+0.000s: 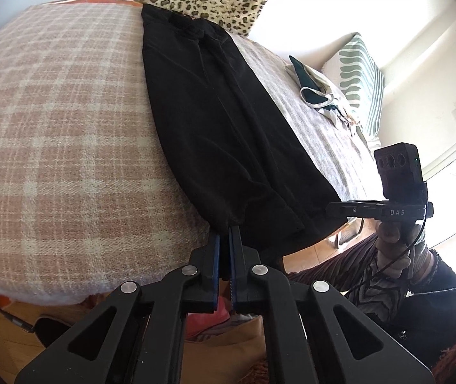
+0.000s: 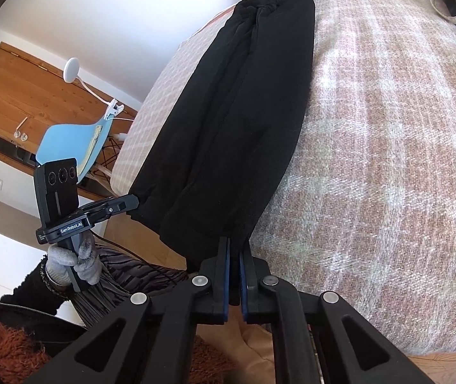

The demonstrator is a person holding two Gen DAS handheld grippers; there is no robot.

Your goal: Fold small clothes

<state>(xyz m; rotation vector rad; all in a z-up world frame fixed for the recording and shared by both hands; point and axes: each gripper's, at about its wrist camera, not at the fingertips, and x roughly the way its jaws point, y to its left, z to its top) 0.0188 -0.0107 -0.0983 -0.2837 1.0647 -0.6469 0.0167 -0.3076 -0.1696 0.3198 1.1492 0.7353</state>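
Gripping: your left gripper (image 1: 224, 228) and right gripper (image 2: 234, 240) both pinch the trousers' (image 1: 224, 121) near hem.
Trousers: frame centre, lengthwise on the checked blanket (image 1: 55, 128).

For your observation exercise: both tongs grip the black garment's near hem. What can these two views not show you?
- Left wrist view: the black garment far end blends into black folds.
- Right wrist view: its far end is cut by the top edge.
- Both views: left tongs and right tongs hide the pinched hem.

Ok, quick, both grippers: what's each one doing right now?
Left gripper: closed on the near hem of the black garment.
Right gripper: closed on the same hem.
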